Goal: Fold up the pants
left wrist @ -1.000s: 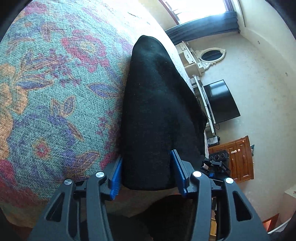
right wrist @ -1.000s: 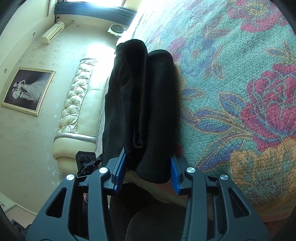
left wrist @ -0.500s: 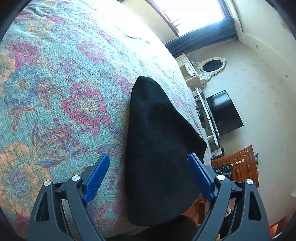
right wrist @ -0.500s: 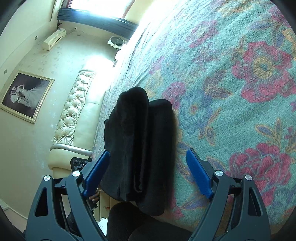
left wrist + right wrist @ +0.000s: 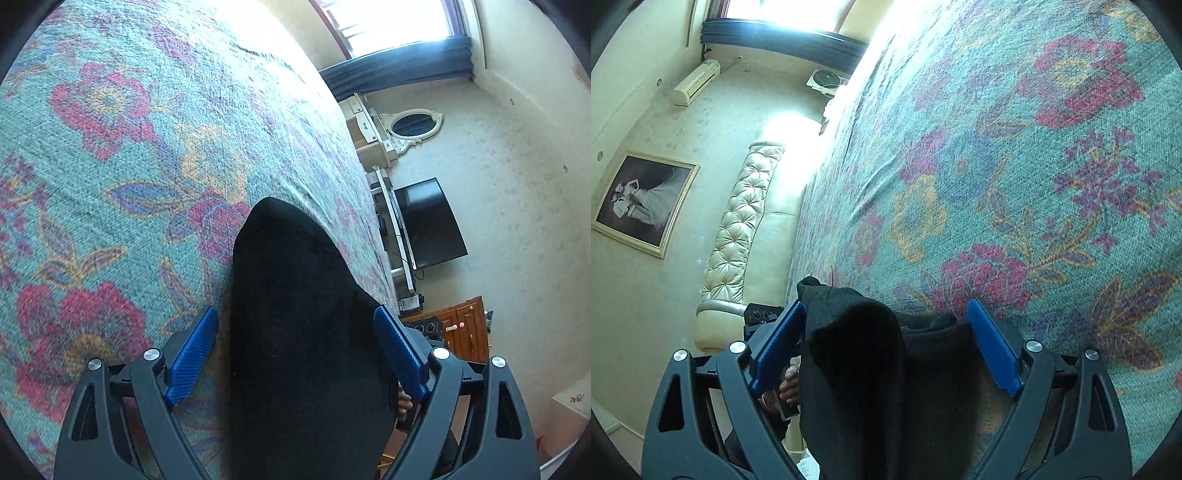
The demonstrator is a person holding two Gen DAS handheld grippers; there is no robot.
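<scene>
The black pants (image 5: 295,314) lie folded in a thick bundle on the floral bedspread (image 5: 110,184) near the bed's edge. My left gripper (image 5: 295,332) is open, its blue pads (image 5: 194,354) wide apart on either side of the bundle without touching it. In the right wrist view the pants (image 5: 871,362) show folded layers at their end. My right gripper (image 5: 886,325) is open too, its pads (image 5: 993,347) straddling the bundle. The other gripper (image 5: 762,317) shows past the bed's edge.
The bedspread (image 5: 1015,166) stretches ahead of both grippers. A television (image 5: 428,221) and a wooden cabinet (image 5: 461,328) stand by the wall. A tufted cream headboard (image 5: 738,229) and a framed picture (image 5: 639,203) are beside the bed.
Both grippers opened and let go of the pants, then drew back and up. The bundle now lies lower in both views, between the open pads.
</scene>
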